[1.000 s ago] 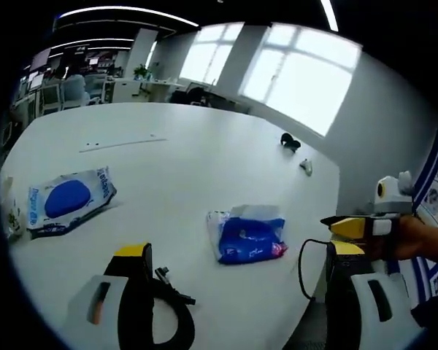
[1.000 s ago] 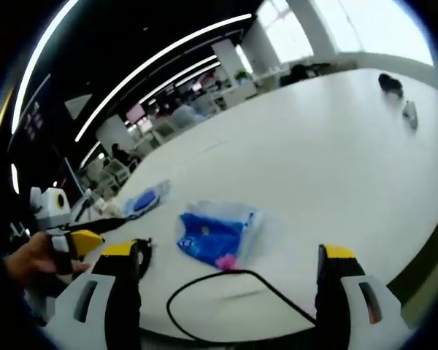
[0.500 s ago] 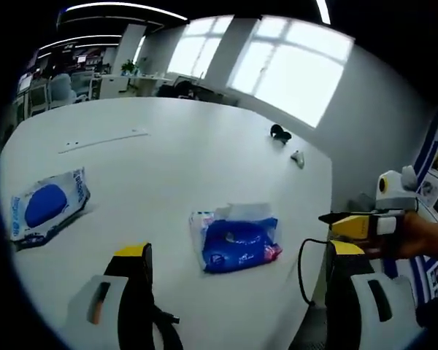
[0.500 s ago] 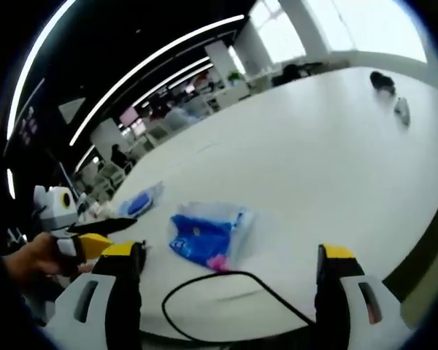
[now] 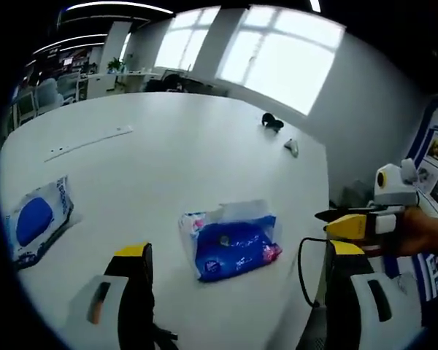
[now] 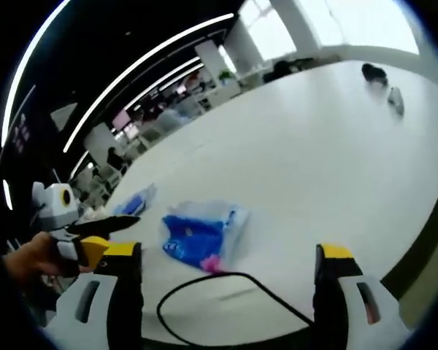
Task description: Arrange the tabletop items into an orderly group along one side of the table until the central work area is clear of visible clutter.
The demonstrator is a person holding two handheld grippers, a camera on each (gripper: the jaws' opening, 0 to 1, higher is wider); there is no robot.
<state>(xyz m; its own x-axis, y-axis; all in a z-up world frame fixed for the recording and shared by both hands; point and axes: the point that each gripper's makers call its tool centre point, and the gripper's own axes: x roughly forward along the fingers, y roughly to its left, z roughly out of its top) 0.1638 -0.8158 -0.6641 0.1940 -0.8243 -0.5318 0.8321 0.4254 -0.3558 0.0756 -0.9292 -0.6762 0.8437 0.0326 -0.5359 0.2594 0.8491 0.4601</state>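
Observation:
A blue and white tissue pack [image 5: 231,241] lies on the white table [image 5: 168,160], just ahead of my left gripper [image 5: 237,257], which stands open with nothing between its jaws. A second blue wipes pack [image 5: 35,222] lies at the left edge. In the right gripper view the tissue pack [image 6: 198,235] sits ahead and left of centre, with the wipes pack [image 6: 133,203] further off. My right gripper [image 6: 225,257] is open over the table's near edge, and it also appears at the right of the left gripper view [image 5: 350,222], held by a hand.
A small black object [image 5: 271,122] and a small grey one [image 5: 291,147] rest at the table's far side. A thin strip [image 5: 87,142] lies on the far left. A black cable [image 6: 219,292] loops over the near edge. Office desks and chairs stand beyond.
Both views have shifted with the hands. The left camera has swung right, so the wipes pack slid to the left edge and the tissue pack sits closer to centre.

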